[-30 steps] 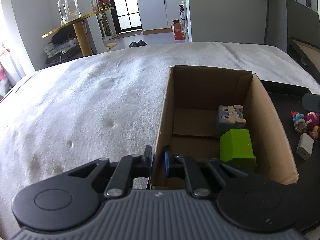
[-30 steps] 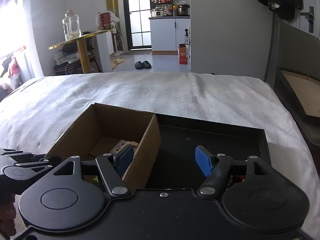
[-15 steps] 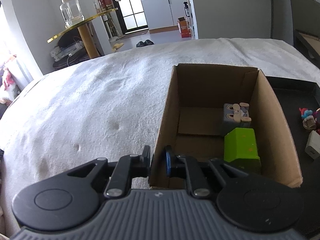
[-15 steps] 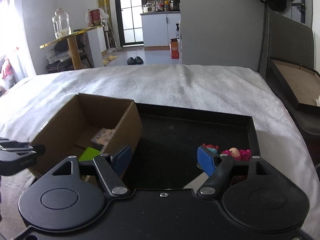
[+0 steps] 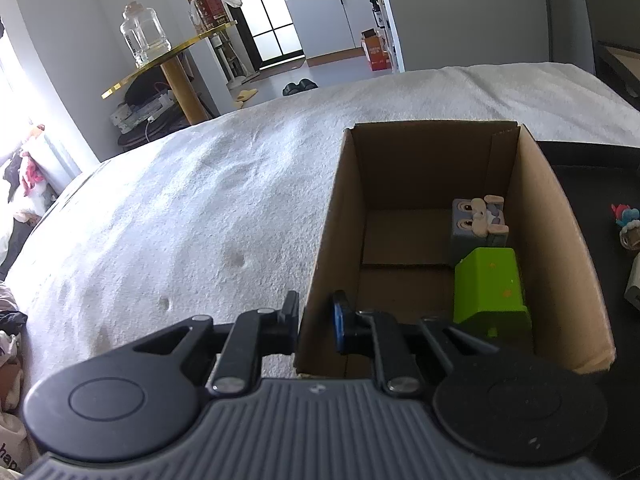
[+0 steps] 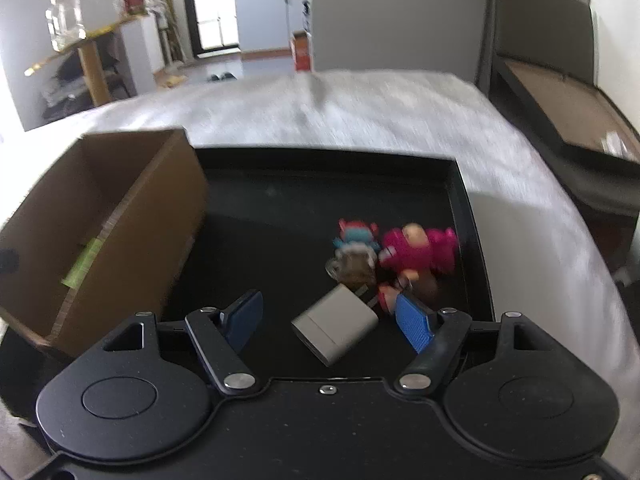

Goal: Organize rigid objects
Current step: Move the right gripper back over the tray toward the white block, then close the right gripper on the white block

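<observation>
Left gripper (image 5: 316,322) pinches the cardboard box (image 5: 320,264) wall at six o'clock; right gripper (image 6: 330,318) spread wide (blurry) over the grey charger (image 6: 335,330).

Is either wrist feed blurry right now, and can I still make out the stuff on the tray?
Left wrist view: sharp, cardboard box and green block crisp, window glare at far left. Right wrist view: motion-smeared, worst on the white cover; the grey charger between the right gripper fingers stays readable, the pink toy is soft.
</observation>
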Tool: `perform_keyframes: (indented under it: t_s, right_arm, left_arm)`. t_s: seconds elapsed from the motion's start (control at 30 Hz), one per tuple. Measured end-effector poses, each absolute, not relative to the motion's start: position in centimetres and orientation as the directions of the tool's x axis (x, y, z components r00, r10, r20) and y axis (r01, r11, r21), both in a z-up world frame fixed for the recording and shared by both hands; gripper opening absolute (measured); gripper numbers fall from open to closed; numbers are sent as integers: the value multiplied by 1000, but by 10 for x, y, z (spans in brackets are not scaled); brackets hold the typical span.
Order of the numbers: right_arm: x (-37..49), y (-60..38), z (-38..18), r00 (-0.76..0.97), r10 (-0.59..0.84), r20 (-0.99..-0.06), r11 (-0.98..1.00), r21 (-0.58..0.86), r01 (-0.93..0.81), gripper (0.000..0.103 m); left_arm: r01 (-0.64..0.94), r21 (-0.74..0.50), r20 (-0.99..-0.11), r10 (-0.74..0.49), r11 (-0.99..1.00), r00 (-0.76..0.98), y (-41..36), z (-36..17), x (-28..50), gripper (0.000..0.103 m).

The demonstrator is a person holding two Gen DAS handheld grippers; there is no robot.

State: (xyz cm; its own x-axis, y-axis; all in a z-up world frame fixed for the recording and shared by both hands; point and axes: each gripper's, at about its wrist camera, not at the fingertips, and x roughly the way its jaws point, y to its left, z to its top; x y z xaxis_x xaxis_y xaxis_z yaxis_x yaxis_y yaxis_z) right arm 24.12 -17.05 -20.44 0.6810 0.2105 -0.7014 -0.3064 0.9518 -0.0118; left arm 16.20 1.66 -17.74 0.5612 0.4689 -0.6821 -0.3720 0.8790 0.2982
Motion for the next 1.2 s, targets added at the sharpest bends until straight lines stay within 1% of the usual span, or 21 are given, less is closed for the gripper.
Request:
perform_keyframes:
  t_s: [0.17, 0.3, 0.37, 0.47, 0.57, 0.67, 0.7, 0.73, 0.87, 0.9, 0.93, 1.2]
  right_arm:
    - [250, -171, -217, 660, 168, -732, 968, -5, -252, 73]
    - [255, -169, -223, 663, 125, -738, 977, -25, -212, 80]
    - [258, -169, -227, 657, 111, -745, 980, -26, -195, 80]
    - [263, -167, -231, 653, 91, -752, 983, -38, -181, 84]
    - [268, -163, -236, 645, 68, -761, 985, -53, -167, 84]
    - [269, -160, -241, 652, 39, -757, 983, -88, -160, 80]
    - [267, -161, -240, 655, 37, -754, 982, -93, -163, 75]
    - [266, -161, -240, 656, 37, -754, 981, -97, -166, 68]
    - [261, -167, -237, 659, 9, -752, 982, -117, -148, 56]
    - [262, -168, -237, 658, 12, -753, 983, -112, -145, 45]
    - [260, -170, -236, 659, 21, -752, 984, -103, -149, 37]
    - [256, -173, -228, 679, 37, -733, 980, -105, -167, 37]
  left_arm:
    - [-372, 309, -683, 477, 875, 553, 14, -177, 164, 16]
    - [-368, 321, -684, 482, 873, 548, 12, -176, 165, 16]
    - [-368, 325, -684, 485, 871, 545, 11, -177, 166, 16]
    - [-368, 330, -683, 489, 869, 542, 10, -177, 166, 16]
    - [-370, 329, -684, 490, 868, 541, 10, -177, 166, 16]
    - [-371, 325, -685, 487, 870, 542, 10, -177, 166, 16]
    - [-370, 325, -685, 486, 870, 542, 10, -177, 166, 16]
    - [-371, 324, -685, 486, 870, 543, 10, -177, 166, 16]
    - [-371, 321, -683, 484, 871, 547, 10, -178, 165, 16]
    - [-371, 319, -683, 483, 872, 548, 10, -178, 165, 16]
    - [-372, 317, -683, 482, 872, 549, 11, -178, 165, 16]
    - [-374, 293, -685, 466, 880, 561, 14, -176, 162, 16]
